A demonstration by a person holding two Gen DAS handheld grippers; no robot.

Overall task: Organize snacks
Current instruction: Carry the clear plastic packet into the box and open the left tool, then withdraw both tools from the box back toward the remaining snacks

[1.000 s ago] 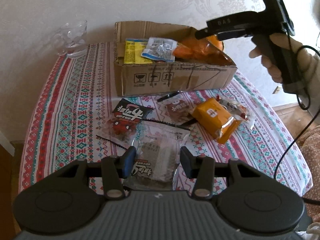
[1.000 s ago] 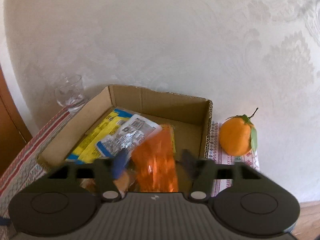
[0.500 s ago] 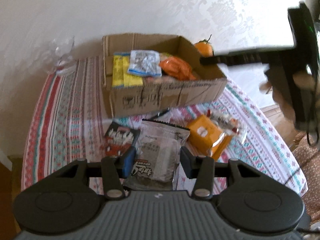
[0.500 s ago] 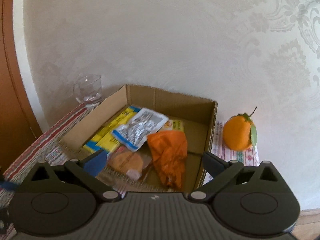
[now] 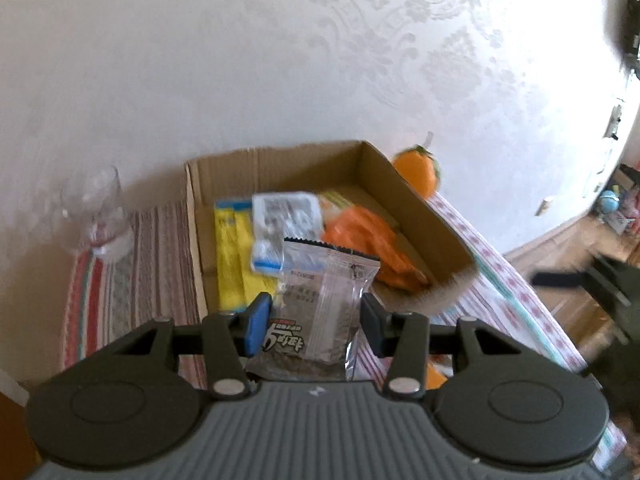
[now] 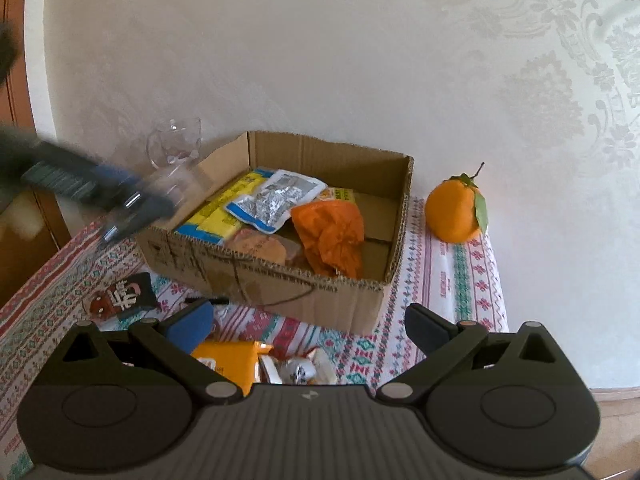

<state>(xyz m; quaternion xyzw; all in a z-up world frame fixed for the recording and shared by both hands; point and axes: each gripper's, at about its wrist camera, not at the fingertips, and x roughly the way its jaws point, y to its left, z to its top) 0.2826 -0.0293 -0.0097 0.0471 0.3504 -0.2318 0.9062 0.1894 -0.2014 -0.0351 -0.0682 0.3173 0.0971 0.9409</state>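
Already the left gripper point(image 5: 316, 322) is clamped on a clear-and-dark crinkly plastic snack packet point(image 5: 320, 312), carried above the near-left corner of the open brown cardboard box point(image 5: 416, 204), which holds a yellow flat packet point(image 5: 232, 256), a white-and-blue foil pouch point(image 5: 286, 220) and a crumpled orange wrapper point(image 5: 372, 240); this view is blurred. A clear glass mug point(image 5: 96, 212) stands by the table's far-left edge and a round orange fruit point(image 5: 416, 174) behind the box. From the right wrist, the right gripper point(image 6: 308, 330) hangs with jaws wide apart, holding nothing, over the patterned tablecloth point(image 6: 460, 280) in front of the box. Left to pack, I judge: an orange square packet point(image 6: 228, 360), a small clear-wrapped sweet point(image 6: 296, 368) and a black-and-red sachet point(image 6: 124, 296); roughly half seems done.
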